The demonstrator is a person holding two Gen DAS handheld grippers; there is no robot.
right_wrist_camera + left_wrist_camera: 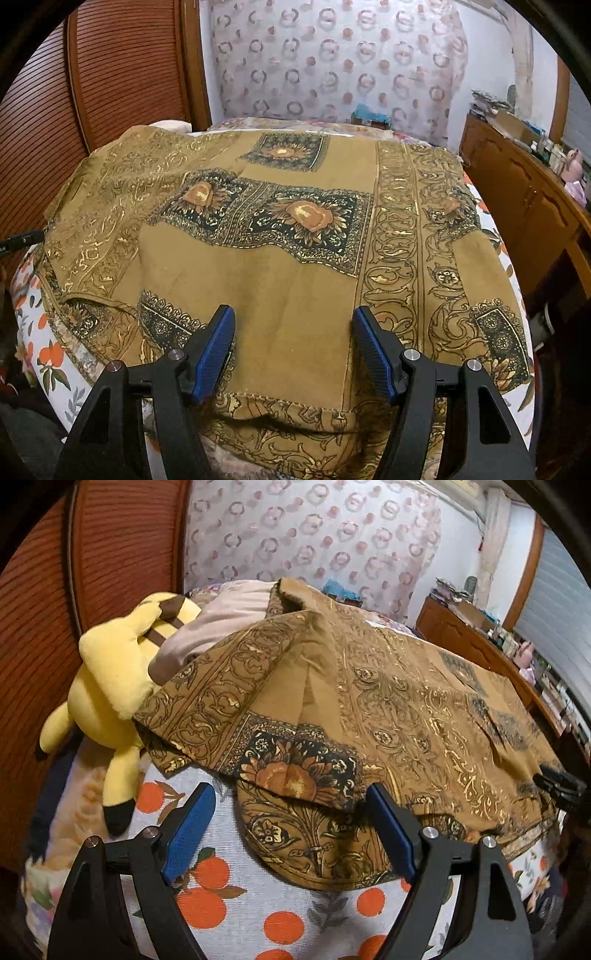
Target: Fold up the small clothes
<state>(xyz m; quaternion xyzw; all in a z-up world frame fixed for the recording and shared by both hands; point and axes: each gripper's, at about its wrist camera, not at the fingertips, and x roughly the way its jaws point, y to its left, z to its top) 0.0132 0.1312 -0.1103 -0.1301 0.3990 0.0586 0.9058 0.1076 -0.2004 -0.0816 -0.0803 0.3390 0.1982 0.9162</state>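
Left wrist view: left gripper (pixel 290 825) spread wide, empty, over the brown patterned garment's (pixel 369 701) rumpled corner on the bed (pixel 240 904), beside a yellow plush toy (pixel 118 679). Right wrist view: right gripper (pixel 293 349) parted, empty, above the garment's hem

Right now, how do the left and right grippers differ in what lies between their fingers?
The left gripper hovers over the brown patterned garment's rounded corner, with orange-print bedsheet showing beneath; the right gripper sits over a plain stretch near the garment's hem. The left stands wider than the right. Both are open, gripping nothing, with blue pads.
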